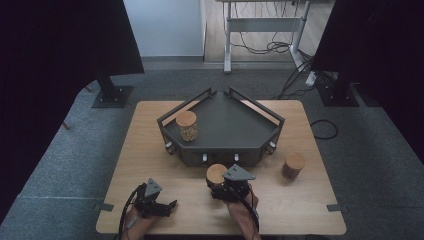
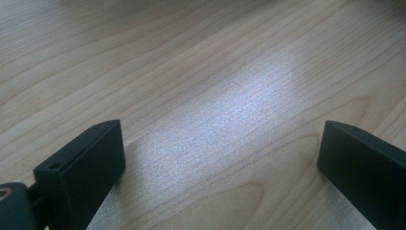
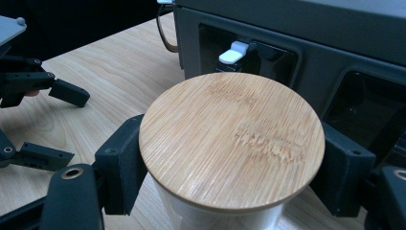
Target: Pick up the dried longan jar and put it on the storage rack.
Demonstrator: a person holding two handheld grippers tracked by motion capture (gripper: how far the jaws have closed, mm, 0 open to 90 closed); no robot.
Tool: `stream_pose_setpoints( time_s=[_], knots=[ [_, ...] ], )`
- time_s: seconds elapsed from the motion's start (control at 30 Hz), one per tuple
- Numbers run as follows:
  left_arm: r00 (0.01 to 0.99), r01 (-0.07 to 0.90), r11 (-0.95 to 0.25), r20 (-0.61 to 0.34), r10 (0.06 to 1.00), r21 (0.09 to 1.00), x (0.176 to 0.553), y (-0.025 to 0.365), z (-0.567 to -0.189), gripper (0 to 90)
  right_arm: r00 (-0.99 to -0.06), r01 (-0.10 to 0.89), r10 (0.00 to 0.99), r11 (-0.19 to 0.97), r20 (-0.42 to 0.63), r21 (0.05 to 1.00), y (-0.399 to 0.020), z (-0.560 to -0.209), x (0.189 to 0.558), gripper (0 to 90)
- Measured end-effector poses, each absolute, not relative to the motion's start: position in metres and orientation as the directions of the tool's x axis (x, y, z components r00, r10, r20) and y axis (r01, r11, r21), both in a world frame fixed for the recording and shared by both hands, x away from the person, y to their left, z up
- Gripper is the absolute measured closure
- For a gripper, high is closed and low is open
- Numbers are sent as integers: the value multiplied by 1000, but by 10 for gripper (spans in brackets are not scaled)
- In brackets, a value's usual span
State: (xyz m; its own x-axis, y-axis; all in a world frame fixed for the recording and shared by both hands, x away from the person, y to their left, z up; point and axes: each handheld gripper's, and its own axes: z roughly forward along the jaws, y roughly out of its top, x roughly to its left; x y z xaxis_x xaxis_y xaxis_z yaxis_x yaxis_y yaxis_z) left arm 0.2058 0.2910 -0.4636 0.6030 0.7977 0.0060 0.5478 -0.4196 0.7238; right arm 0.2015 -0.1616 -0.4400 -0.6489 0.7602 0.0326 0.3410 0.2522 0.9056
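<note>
So the right hand-held gripper (image 1: 218, 184) has its jaws clamped on a jar with a bamboo lid (image 3: 232, 139), one jaw on each side just under the lid, sitting near the front edge of the worktop (image 1: 150, 145), right in front of the dark corner tray (image 1: 235, 127). The left hand-held gripper (image 1: 170, 205) is down by the front-left part of the worktop, jaws spread wide with nothing but bare wood between them. Another lidded jar (image 1: 187, 125) stands inside the tray at its left side, and a third jar (image 1: 293, 165) sits on the worktop off the tray's right end.
</note>
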Motion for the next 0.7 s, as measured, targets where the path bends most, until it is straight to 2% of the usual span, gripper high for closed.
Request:
stream_pose_setpoints(
  time_s=[0.7],
  knots=[
    [605, 547, -420, 5, 797, 724, 206, 291, -464, 23, -649, 308, 760, 239, 20, 921, -164, -432, 198, 240]
  ],
)
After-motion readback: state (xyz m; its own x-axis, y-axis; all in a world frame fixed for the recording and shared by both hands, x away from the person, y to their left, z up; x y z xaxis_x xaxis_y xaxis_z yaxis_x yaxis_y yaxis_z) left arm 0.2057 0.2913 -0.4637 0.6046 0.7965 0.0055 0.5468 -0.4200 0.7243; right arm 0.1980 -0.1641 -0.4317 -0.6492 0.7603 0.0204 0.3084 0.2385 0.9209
